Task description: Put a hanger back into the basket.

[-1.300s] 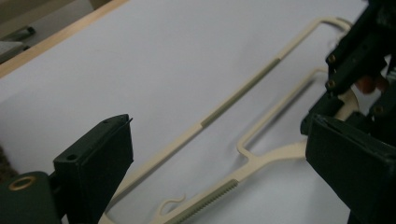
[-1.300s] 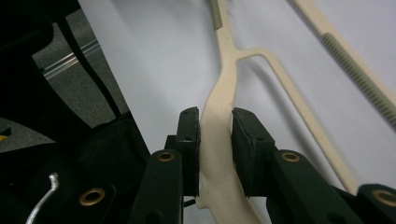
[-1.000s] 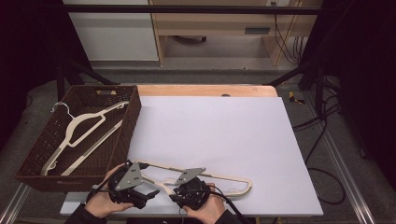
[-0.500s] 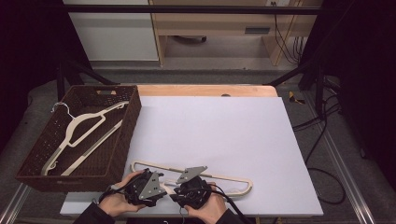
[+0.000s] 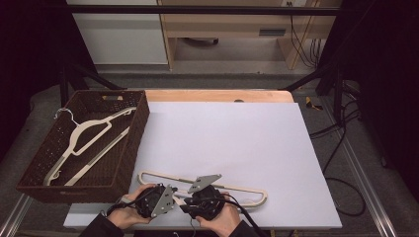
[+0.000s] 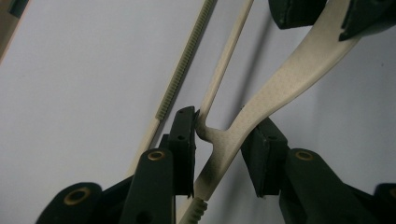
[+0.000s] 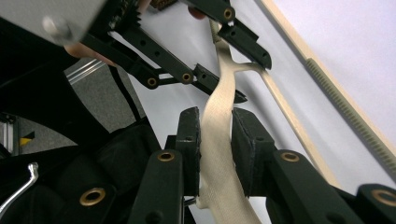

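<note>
Left hand-held gripper (image 5: 170, 200): held at the near edge of the surface (image 5: 237, 138), just beside the right one. Jaws part spread around the cream hanger (image 5: 247, 189); 1 pad touches the hanger's notch in the left gripper view, other pad sits close, can't tell if it presses.

Right hand-held gripper (image 5: 184, 207): jaws pressed on the hanger's flat arm, pinching it from both sides (right gripper view (image 7: 212, 140)).

Cream hanger: lies on the surface, its long bar runs to the right & away from both grippers; the arm nearest the hands is between the jaws. Ribbed bar (image 6: 182, 65) passes just beyond the left gripper's jaws.

Left hand (image 5: 129, 212) / right hand (image 5: 222, 219): each wrapped around its gripper, close together.

Basket (image 5: 131, 148): dark wicker, to the left of the left gripper, near it, partly off the surface's left edge.

2nd hanger (image 5: 86, 136): cream w/ metal hook, lies inside the basket, well apart from both grippers.
</note>
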`<state>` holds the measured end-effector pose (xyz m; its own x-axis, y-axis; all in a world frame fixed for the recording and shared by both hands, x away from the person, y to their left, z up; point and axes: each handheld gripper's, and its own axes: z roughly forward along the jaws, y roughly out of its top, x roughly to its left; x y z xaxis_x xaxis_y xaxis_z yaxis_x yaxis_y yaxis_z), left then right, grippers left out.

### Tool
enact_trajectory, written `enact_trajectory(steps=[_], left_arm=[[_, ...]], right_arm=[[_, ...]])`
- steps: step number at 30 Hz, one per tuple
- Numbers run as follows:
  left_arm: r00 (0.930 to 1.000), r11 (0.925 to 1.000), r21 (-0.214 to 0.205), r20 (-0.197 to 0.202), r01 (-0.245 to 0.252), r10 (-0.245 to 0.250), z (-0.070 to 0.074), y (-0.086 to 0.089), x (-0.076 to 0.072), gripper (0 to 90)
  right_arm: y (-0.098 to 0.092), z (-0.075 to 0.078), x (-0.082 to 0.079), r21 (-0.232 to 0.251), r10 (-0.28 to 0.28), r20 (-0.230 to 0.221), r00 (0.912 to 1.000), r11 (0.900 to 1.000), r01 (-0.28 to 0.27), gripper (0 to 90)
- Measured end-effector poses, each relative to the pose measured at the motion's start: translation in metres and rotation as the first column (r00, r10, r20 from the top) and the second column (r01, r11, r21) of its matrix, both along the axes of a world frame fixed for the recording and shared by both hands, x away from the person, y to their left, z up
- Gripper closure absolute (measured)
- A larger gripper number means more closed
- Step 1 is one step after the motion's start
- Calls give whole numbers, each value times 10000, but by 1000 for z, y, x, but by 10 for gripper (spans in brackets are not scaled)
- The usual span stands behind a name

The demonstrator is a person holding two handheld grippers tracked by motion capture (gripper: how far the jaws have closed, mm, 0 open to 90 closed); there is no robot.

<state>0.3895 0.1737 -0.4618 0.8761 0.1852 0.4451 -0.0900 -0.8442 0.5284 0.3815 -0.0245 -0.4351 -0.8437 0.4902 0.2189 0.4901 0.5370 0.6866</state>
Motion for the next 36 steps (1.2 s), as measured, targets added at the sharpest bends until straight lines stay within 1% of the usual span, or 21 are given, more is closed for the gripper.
enact_trajectory(steps=[10,13,15,16,18,19,20,21,22,23,24,25,26,27,29,30,32,33,34,35,36], left_arm=[[9998,10000,-86,179,-32,34,3,2,0,733],[9998,10000,-65,205,-58,59,3,2,0,735],[9997,9999,-105,217,-77,79,3,2,0,737],[9998,10000,-68,192,-64,65,5,2,0,741],[10000,9999,-158,66,-4,5,8,2,2,744],[10000,10000,55,44,55,-55,11,3,4,745],[10000,10000,55,44,55,-55,11,3,4,748],[10000,10000,33,-41,31,-31,14,2,6,753],[10000,10000,33,-41,31,-31,14,2,6,756],[9998,9998,-183,-216,-59,55,17,0,9,762],[9995,9997,-192,-283,-127,122,19,-1,10,765],[9995,9997,-192,-283,-127,122,19,-1,10,767],[9992,9996,-212,-347,-193,185,21,-3,11,767],[9989,9995,-220,-413,-232,222,23,-3,13,773],[9982,9994,-137,-513,-313,306,28,-5,17,780],[9981,9995,-18,-532,-307,306,31,-6,19,780],[9970,9993,-23,-668,-384,381,35,-7,22,785],[9965,9988,-58,-678,-494,489,36,-8,23,789],[9946,9979,-114,-822,-642,630,38,-9,27,789],[9946,9979,-114,-822,-642,630,38,-9,27,788],[9936,9975,-59,-898,-699,691,40,-8,29,788]], right_arm=[[-14,9,4,811,17,308,9995,9967,-42,725],[-36,21,10,1312,-807,817,9934,9889,696,652],[-42,23,11,1376,-1020,1031,9894,9866,874,633],[-56,28,15,1449,-1440,1458,9788,9818,1229,578],[-72,29,19,1514,-1872,1824,9652,9753,1606,532],[-80,29,21,1555,-2101,1937,9583,9710,1814,505],[-80,29,21,1555,-2101,1937,9583,9710,1814,505],[-97,29,25,1677,-2573,2090,9435,9599,2246,445],[-97,29,25,1677,-2573,2090,9435,9599,2246,445],[-115,30,29,1890,-3007,2236,9271,9465,2614,403],[-123,31,30,1999,-3223,2328,9176,9392,2792,383],[-123,31,30,1999,-3223,2328,9176,9392,2792,383],[-131,32,31,2166,-3455,2439,9062,9302,2963,356],[-147,35,33,2463,-3885,2617,8835,9120,3281,299],[-161,38,33,2680,-4302,2808,8579,8935,3603,259],[-161,38,33,2680,-4302,2808,8579,8935,3603,259],[-173,41,33,2942,-4716,2931,8317,8722,3908,224],[-184,44,32,3174,-5071,2927,8107,8512,4179,205],[-190,45,32,3229,-5228,2927,8007,8422,4318,199],[-190,45,32,3229,-5228,2927,8007,8422,4318,199],[-195,45,32,3306,-5353,2948,7916,8343,4411,195]])
